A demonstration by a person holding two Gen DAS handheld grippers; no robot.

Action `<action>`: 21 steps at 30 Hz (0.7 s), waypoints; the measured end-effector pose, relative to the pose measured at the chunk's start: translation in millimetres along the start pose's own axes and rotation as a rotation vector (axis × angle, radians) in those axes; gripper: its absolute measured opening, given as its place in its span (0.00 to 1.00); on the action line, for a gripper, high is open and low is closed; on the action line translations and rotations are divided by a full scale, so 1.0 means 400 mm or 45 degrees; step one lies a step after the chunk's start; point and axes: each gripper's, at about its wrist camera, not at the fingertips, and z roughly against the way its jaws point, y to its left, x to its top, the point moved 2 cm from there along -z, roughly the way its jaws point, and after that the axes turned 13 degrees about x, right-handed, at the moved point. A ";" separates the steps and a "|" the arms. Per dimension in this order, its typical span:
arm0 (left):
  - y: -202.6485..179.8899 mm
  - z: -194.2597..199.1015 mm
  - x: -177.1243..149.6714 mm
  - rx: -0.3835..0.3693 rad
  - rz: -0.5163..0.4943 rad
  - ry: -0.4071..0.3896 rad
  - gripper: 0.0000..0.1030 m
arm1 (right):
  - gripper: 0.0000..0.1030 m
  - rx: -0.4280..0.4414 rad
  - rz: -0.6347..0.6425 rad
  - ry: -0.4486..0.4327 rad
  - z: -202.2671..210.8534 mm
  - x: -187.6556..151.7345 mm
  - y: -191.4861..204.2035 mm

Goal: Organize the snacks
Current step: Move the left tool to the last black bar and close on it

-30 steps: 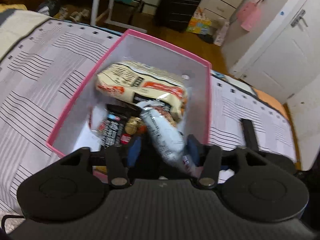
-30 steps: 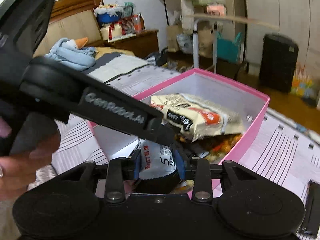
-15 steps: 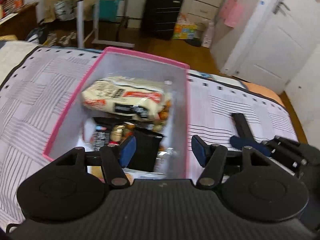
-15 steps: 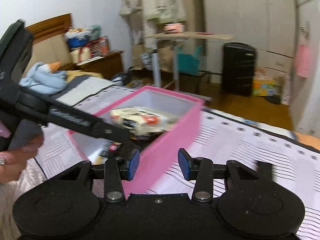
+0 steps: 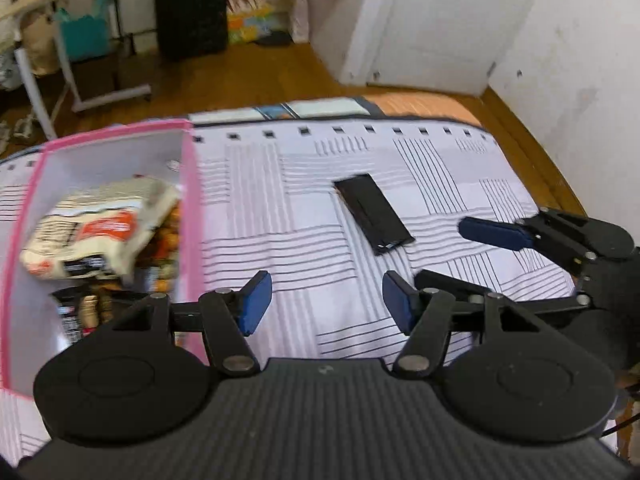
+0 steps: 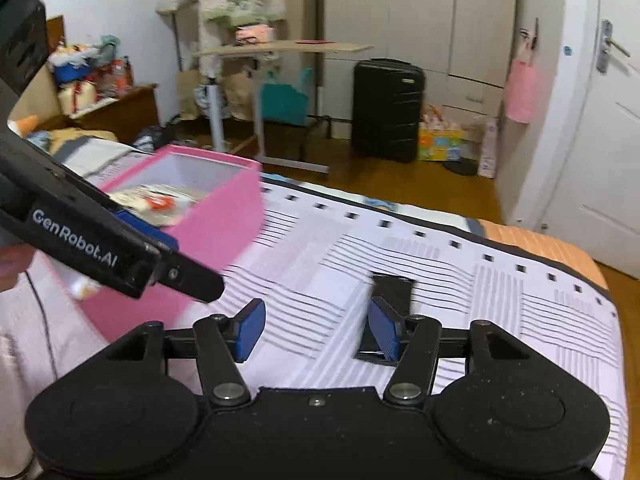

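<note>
A pink box (image 5: 188, 200) stands on the striped bedspread at the left and holds a cream snack bag (image 5: 96, 228) and darker packets beneath it. It also shows in the right wrist view (image 6: 216, 236). A flat black packet (image 5: 372, 212) lies alone on the bedspread to the right of the box; it also shows in the right wrist view (image 6: 390, 292). My left gripper (image 5: 326, 304) is open and empty above the bedspread beside the box. My right gripper (image 6: 316, 330) is open and empty, hovering just short of the black packet.
The striped bedspread (image 5: 280, 208) ends at the bed's far edge, with wood floor (image 5: 240, 76) beyond. A black suitcase (image 6: 386, 108), a rolling desk (image 6: 280, 48) and a white door (image 6: 600, 140) stand further back.
Both grippers let go of the snack packets over the box and opened. Both then swung right, away from the box, toward the black packet on the bedspread.
</note>
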 end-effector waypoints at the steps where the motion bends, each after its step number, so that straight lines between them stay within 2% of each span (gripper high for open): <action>1: -0.013 -0.022 0.005 -0.002 -0.002 0.014 0.57 | 0.60 -0.031 -0.005 -0.006 -0.009 -0.008 -0.019; 3: -0.040 -0.071 0.010 -0.046 -0.011 0.056 0.55 | 0.60 -0.027 -0.057 -0.014 -0.020 -0.020 -0.059; 5: -0.053 -0.117 0.008 -0.075 0.053 0.083 0.55 | 0.61 -0.005 -0.095 -0.020 -0.033 -0.037 -0.093; 14: -0.103 -0.273 0.009 -0.139 0.247 -0.018 0.51 | 0.66 0.063 -0.087 0.035 -0.135 -0.097 -0.160; 17: -0.116 -0.331 0.007 -0.166 0.261 0.003 0.49 | 0.66 0.043 -0.047 0.109 -0.180 -0.094 -0.171; 21: -0.123 -0.404 -0.005 -0.177 0.265 0.039 0.49 | 0.66 0.076 0.007 0.190 -0.232 -0.093 -0.182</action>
